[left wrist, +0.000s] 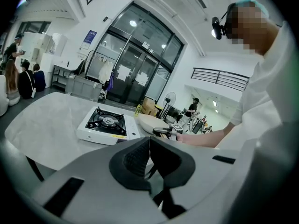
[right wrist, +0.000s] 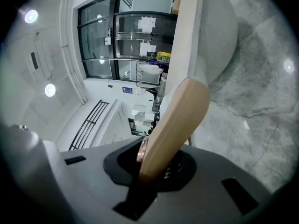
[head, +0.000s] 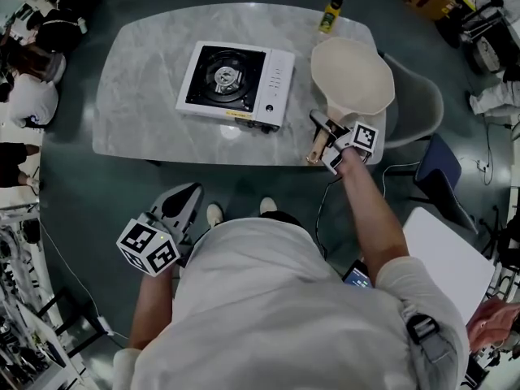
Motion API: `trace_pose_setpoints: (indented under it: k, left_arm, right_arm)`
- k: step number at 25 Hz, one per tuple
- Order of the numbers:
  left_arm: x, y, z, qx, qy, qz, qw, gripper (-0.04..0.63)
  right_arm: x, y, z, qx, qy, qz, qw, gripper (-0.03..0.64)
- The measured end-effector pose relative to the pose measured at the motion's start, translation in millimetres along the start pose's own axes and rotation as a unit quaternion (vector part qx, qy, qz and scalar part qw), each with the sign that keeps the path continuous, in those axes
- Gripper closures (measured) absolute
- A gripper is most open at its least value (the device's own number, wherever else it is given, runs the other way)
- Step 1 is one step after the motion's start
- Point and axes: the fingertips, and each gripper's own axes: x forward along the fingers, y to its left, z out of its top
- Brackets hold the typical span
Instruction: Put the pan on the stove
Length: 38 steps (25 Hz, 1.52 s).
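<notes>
A cream pan [head: 352,75] rests on the marble table [head: 146,112] at its right end, with its wooden handle [head: 318,146] reaching past the near edge. My right gripper [head: 325,136] is shut on that handle; in the right gripper view the handle [right wrist: 173,125] runs up from between the jaws to the pan body [right wrist: 205,31]. The white one-burner stove [head: 236,84] sits mid-table, left of the pan, with nothing on it. My left gripper [head: 185,197] hangs below the table's near edge, shut and empty, and looks at the stove [left wrist: 106,125].
A yellow bottle [head: 330,13] stands at the table's far edge behind the pan. A grey chair [head: 418,104] is tucked at the right end of the table. People sit at the far left of the room.
</notes>
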Motion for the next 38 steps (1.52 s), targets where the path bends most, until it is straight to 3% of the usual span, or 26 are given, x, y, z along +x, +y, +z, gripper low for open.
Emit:
trace_pose_setpoints:
  k: [12, 24, 38]
  left_arm:
    - [-15, 13, -3, -0.008, -0.012, -0.024, 0.9996, 0.577]
    - [-52, 32, -6, -0.010, -0.027, -0.039, 0.9988, 0.577]
    - [-123, 94, -22, -0.024, -0.039, -0.021, 0.9987, 0.577]
  right_arm:
    - [-5, 69, -30, -0.043, 0.035, 0.025, 0.998, 0.548]
    - [59, 160, -113, -0.058, 0.123, 0.079, 0.988, 0.546]
    - [167, 162, -209, -0.064, 0.201, 0.082, 0.974, 0.541]
